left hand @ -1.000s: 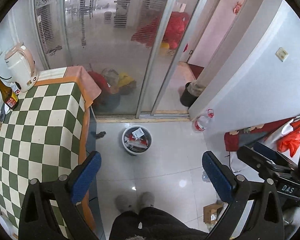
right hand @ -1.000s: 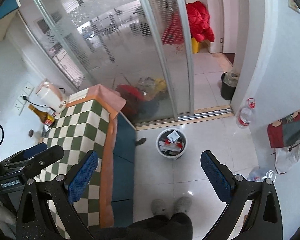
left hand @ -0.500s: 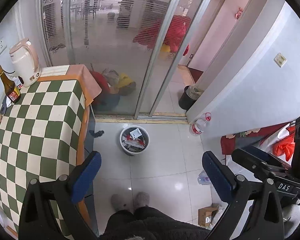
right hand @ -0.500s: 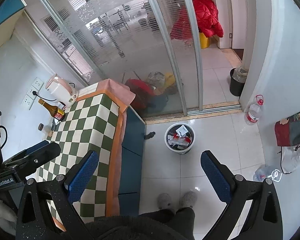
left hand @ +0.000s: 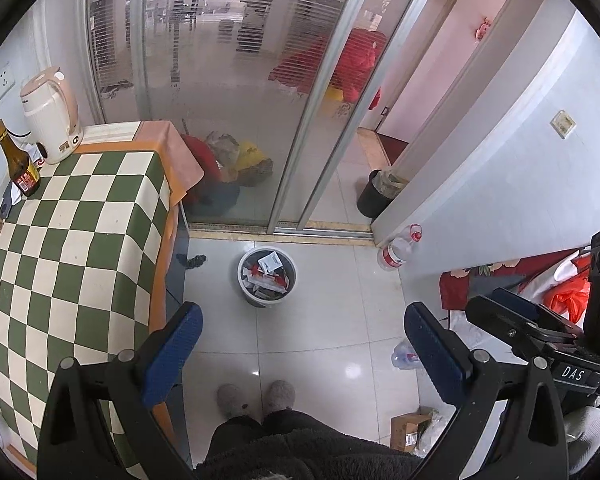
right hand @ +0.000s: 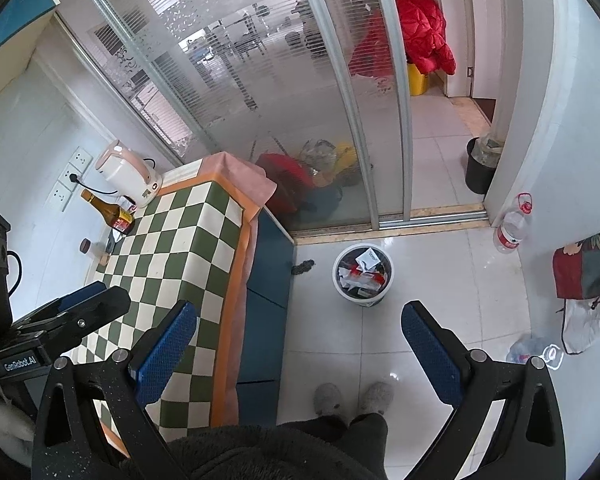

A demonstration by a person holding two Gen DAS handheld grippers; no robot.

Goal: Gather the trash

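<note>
Both cameras had risen since earlier, shrinking the trash bin [left hand: 267, 276] ahead between the spread, empty left tongs [left hand: 302, 348] and right tongs [right hand: 298, 346]; bare floor [left hand: 324, 332] surrounded it, tabletop [left hand: 60, 240] edge leftward.

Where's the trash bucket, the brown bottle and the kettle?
Trash bucket [left hand: 266, 298]: left wrist view, white outer wall.
Brown bottle [left hand: 19, 162]: left wrist view, glass body.
Kettle [right hand: 128, 174]: right wrist view, cream side.
</note>
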